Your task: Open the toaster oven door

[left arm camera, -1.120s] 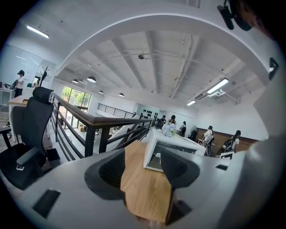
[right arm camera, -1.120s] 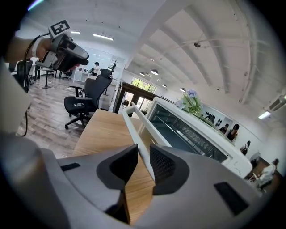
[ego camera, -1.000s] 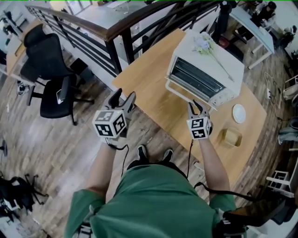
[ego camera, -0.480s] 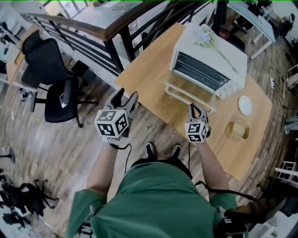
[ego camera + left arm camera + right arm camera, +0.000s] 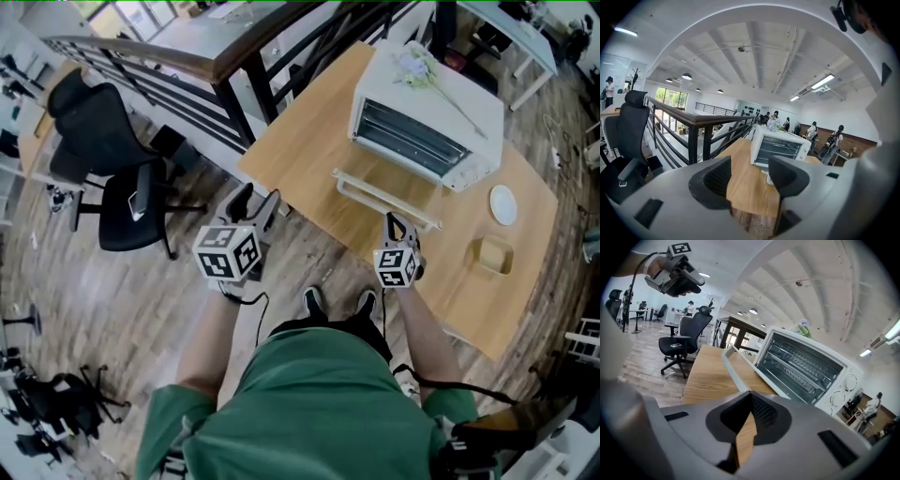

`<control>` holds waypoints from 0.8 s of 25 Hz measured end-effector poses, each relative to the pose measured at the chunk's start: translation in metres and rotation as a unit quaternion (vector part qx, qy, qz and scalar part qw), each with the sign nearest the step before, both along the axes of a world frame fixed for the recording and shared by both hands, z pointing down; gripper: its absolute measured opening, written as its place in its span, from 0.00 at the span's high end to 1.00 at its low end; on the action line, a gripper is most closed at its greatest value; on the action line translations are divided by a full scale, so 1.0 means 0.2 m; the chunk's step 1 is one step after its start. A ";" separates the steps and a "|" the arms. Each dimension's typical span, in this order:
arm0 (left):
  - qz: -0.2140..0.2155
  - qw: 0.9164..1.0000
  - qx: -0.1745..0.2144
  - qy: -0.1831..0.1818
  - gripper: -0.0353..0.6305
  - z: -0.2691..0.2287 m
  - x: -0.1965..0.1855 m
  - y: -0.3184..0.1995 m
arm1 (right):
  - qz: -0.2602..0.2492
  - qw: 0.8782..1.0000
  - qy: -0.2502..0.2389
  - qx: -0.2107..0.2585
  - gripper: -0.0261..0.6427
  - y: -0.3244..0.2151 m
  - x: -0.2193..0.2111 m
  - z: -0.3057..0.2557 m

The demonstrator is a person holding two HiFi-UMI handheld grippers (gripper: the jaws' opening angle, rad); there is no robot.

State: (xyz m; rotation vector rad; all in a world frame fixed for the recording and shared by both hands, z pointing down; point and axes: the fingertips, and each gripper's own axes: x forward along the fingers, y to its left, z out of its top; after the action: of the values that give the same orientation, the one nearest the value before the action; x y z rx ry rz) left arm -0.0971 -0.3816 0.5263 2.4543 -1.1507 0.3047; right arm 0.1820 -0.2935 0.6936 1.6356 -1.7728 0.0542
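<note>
Just changed: the toaster oven door (image 5: 392, 184) was only partway down a second ago, with the right claw (image 5: 396, 221) up at its handle (image 5: 384, 199). Now the door lies dropped flat in front of the toaster oven (image 5: 427, 122), and that claw has backed off toward the person.
Right claw: jaws pressed together on nothing (just bare desk (image 5: 300, 155) showing past them). It sits near the handle's right end but not touching it.
Left claw (image 5: 251, 201): spread wide and empty, hanging off the desk's near-left edge, well apart from the oven.
Task meaning: looks basically done to me. The door's fully open, the cavity is exposed, and there's nothing left to pull.
Head view only: the whole layout, with the door lying flat over the desk and both claws clear of it.
Right gripper view only: a close look into the open cavity with its wire rack (image 5: 801, 364), plus proof that the pads meet with no handle between them.
Left gripper view only: the open gap between its jaws, with the oven far off beyond it.
</note>
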 end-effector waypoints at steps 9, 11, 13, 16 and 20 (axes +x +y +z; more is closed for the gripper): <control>-0.003 1.000 -0.012 -0.004 0.56 0.06 -0.03 0.04 | -0.001 0.998 -0.013 -0.062 0.93 0.03 -0.03 0.20; -0.006 1.000 -0.012 -0.003 0.56 0.06 -0.05 0.04 | 0.009 0.996 -0.014 -0.083 0.93 0.04 -0.04 0.26; -0.011 1.000 -0.012 0.001 0.56 0.05 -0.07 0.04 | 0.018 0.995 -0.016 -0.100 0.93 0.05 -0.04 0.30; -0.017 1.000 -0.012 0.006 0.56 0.04 -0.09 0.04 | 0.020 0.992 -0.032 -0.124 0.92 0.06 -0.05 0.35; -0.022 1.000 -0.016 0.010 0.56 0.06 -0.10 0.04 | 0.008 0.986 -0.087 -0.141 0.92 0.09 -0.12 0.35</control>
State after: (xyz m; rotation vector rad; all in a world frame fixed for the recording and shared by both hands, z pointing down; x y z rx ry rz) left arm -0.1167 -0.3741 0.5383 2.3958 -1.1806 0.2831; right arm 0.1581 -0.2756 0.7640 1.4752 -1.7864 0.4492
